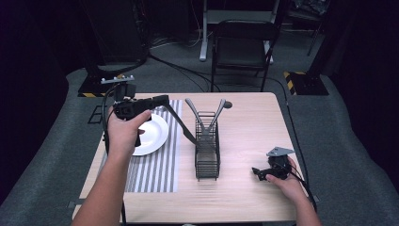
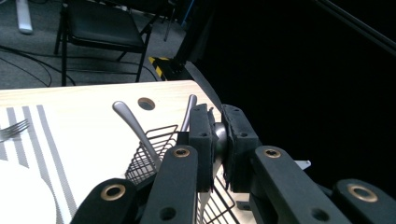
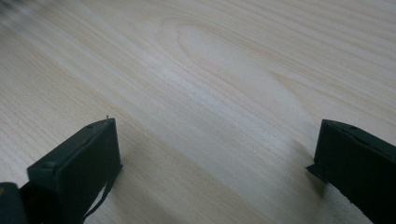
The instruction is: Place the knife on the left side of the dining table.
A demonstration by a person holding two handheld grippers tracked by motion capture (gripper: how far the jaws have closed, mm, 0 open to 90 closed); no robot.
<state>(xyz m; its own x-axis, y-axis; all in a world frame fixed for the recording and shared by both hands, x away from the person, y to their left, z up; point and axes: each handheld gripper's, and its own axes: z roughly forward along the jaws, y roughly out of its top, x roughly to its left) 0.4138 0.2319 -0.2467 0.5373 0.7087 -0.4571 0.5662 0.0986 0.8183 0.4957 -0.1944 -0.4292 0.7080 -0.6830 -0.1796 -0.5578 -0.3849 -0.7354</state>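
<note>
Surface (image 1: 244,197) of pale wood carries a striped placemat (image 1: 155,174) at left, with a white plate (image 1: 157,136) on it. Black wire caddy (image 1: 207,155) stands mid-surface, just right of the placemat; two grey utensil handles (image 1: 194,110) lean out of its far end. Left tool (image 1: 162,100) is held above the plate, pointing toward the caddy. Left gripper view: its pads are clamped on a metal utensil (image 2: 219,136), spoon-like, just short of the caddy. A fork (image 2: 13,129) lies on the placemat. Right tool (image 1: 256,172) rests low at the surface's right, jaws wide apart, nothing between.
</note>
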